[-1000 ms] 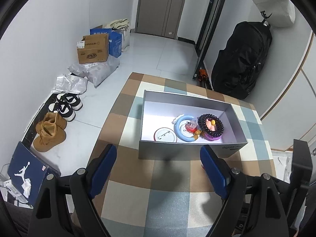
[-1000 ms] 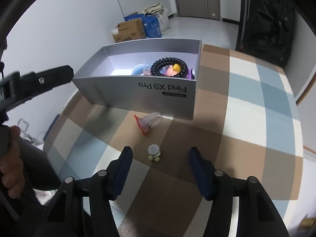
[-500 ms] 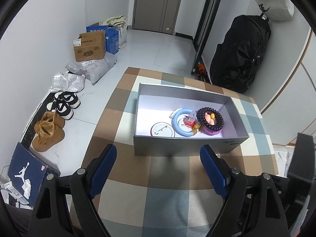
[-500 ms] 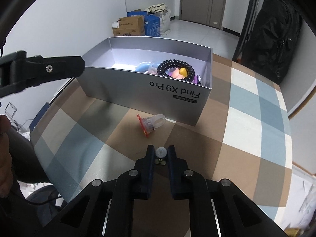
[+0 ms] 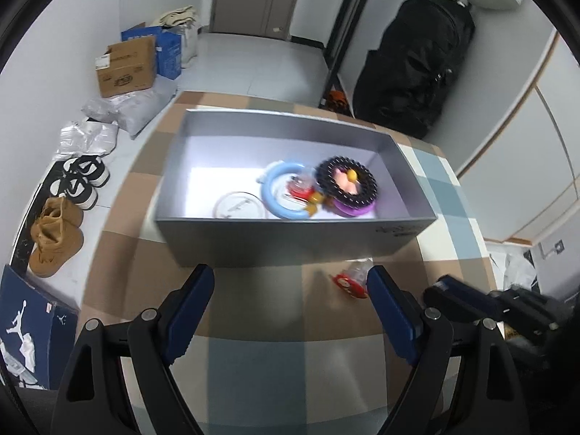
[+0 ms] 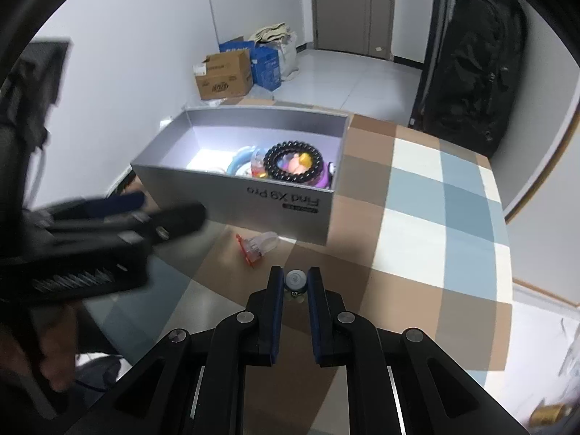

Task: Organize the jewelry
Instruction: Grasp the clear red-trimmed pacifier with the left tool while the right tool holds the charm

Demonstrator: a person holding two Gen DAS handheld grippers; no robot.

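Right gripper clamped on small round trinket just above checked tabletop, red-and-clear charm lying nr. grey box w/ bead bracelet, blue ring inside. Left gripper spread wide, holding nothing, facing box front.

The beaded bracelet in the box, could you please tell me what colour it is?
Black; the beaded bracelet shows best in the right wrist view.
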